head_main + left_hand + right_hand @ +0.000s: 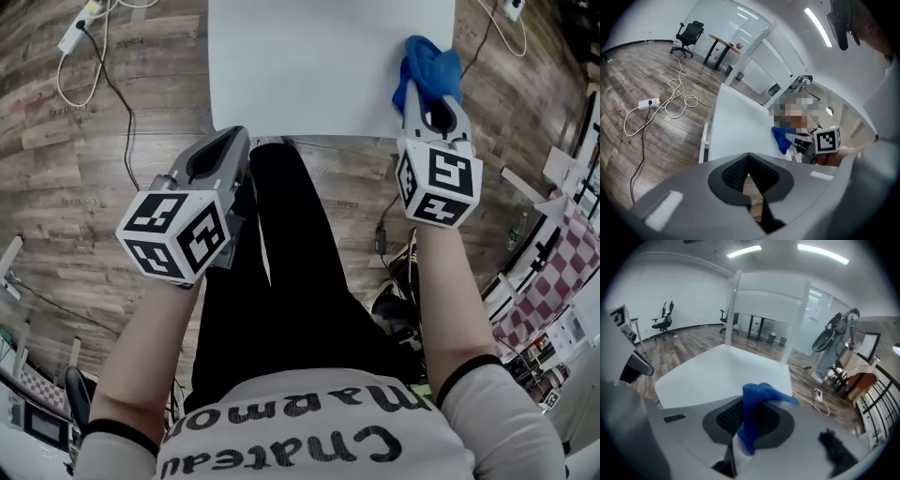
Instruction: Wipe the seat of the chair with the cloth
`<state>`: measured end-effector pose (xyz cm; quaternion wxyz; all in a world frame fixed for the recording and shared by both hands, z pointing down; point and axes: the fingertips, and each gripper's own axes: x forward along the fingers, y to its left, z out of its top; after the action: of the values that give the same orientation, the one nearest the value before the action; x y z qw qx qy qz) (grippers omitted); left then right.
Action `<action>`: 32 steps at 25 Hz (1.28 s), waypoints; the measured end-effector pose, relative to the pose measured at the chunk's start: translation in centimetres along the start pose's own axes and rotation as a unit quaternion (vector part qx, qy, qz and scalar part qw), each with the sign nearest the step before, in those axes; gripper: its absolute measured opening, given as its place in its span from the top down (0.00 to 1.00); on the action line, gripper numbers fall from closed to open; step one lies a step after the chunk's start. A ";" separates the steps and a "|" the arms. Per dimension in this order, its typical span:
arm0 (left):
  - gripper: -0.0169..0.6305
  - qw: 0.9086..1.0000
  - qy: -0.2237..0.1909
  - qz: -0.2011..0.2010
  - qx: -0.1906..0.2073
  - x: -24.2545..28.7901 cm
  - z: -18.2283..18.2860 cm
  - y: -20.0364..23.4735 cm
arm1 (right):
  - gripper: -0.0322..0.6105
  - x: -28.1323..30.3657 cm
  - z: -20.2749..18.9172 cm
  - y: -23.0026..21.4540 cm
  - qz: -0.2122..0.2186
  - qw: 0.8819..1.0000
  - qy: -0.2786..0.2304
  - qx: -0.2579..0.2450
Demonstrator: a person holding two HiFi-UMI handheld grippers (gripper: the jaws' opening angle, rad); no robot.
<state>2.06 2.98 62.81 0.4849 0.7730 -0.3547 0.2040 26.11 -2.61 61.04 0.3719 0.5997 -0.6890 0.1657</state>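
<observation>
At upper right, the right gripper (pixel 429 101) pinches the blue cloth (pixel 427 64) over the white chair seat (pixel 319 66) corner, apparently ready to wipe, while the left gripper (pixel 230 142), jaws together and empty, waits clear at left.

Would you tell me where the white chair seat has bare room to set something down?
The seat is bare from its left edge across the middle. The only crowded spot is the front right corner, where the right gripper holds the blue cloth. The left gripper is off the seat, beyond its front edge.
</observation>
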 end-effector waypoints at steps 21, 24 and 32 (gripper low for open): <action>0.96 0.998 -0.029 0.038 -0.047 -5.2 -2.3 5.7 | 0.87 1.4 4.6 26.7 0.248 0.933 -0.027 -0.261; 0.96 0.999 -0.014 0.031 -0.040 -4.3 -2.4 5.6 | 0.87 2.9 4.4 23.6 0.215 0.955 -0.025 -0.204; 0.96 1.000 0.023 0.005 -0.004 -0.5 -1.9 3.4 | 0.87 3.7 1.5 10.7 0.098 0.992 -0.029 -0.069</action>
<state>-0.73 3.88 65.37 0.4949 0.7643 -0.3481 0.2231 15.43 -3.83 65.03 0.3747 0.5068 -0.7644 0.1358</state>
